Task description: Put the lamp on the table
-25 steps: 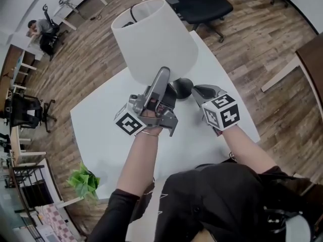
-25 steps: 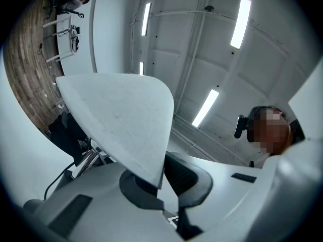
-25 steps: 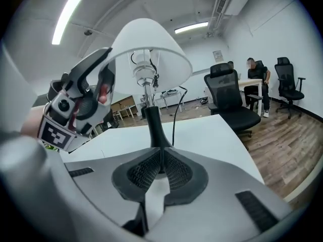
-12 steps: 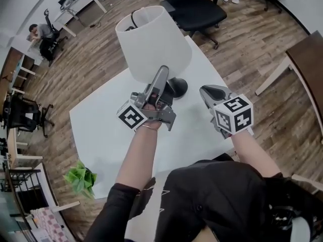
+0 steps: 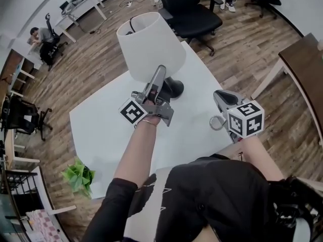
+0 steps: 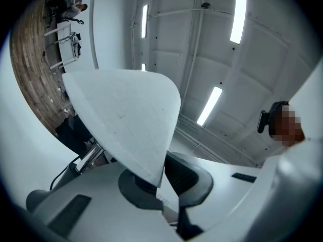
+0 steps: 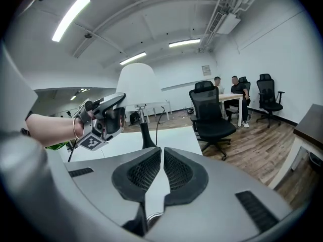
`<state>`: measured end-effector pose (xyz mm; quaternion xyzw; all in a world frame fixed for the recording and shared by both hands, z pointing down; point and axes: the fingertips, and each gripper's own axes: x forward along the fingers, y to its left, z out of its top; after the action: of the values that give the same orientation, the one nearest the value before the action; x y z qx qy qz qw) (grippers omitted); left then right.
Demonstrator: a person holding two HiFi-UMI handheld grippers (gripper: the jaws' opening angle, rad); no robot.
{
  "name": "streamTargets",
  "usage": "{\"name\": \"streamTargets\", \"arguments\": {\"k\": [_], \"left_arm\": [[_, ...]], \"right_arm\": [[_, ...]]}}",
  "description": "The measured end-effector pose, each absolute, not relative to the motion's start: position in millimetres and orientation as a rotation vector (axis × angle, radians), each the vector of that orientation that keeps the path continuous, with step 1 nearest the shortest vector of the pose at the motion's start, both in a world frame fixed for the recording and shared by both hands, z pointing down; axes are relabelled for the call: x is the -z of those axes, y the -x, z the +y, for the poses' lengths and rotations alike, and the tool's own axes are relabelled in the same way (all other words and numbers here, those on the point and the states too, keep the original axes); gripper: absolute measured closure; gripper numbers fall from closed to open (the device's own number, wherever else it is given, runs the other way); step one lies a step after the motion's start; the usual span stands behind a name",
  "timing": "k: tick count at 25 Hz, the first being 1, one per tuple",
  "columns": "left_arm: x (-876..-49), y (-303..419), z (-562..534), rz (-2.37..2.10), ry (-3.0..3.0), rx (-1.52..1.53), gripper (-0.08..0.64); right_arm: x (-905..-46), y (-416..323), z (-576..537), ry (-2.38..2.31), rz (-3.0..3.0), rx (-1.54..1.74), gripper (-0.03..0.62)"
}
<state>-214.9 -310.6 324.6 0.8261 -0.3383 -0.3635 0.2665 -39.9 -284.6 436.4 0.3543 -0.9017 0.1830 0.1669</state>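
The lamp has a white cone shade (image 5: 149, 44), a thin stem and a round black base (image 5: 174, 88). It stands upright on the white table (image 5: 106, 125), toward the far edge. My left gripper (image 5: 161, 70) reaches up under the shade and is shut on its lower rim. In the left gripper view the shade's edge (image 6: 151, 150) comes down between the left gripper (image 6: 161, 178) pads. My right gripper (image 5: 222, 97) hangs over the table's right corner, apart from the lamp and shut on nothing. The right gripper view shows the right gripper (image 7: 162, 158), the lamp's shade (image 7: 139, 84) and the left gripper (image 7: 103, 117).
A black office chair (image 5: 184, 4) stands just beyond the table's far edge. A green plant (image 5: 78, 175) sits low at the near left. A brown table (image 5: 308, 69) is at the right. People sit at desks farther off (image 7: 232, 89).
The lamp and my left gripper have moved down and away, and the black base now rests on the table. My right gripper has drawn off to the right, away from the base.
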Motion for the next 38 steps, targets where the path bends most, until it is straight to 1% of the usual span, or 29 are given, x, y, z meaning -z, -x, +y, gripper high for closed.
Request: {"name": "streamTargets", "arguments": {"k": [13,22,38], "left_arm": [[-330,204,-306,-0.925,-2.237,0.925,0.538],[-335,203,-301,-0.955,-2.224,0.924,0.528],[-341,195,-296,-0.97,-2.216,0.882,0.522]], "right_arm": [[-415,-28,-260,-1.136,-2.537,-0.507,0.558],[-411,-49,-249,-1.176,-2.545,-0.521,0.558],[-407,-57,-236,-1.207,-2.553,-0.533,0.558]]}}
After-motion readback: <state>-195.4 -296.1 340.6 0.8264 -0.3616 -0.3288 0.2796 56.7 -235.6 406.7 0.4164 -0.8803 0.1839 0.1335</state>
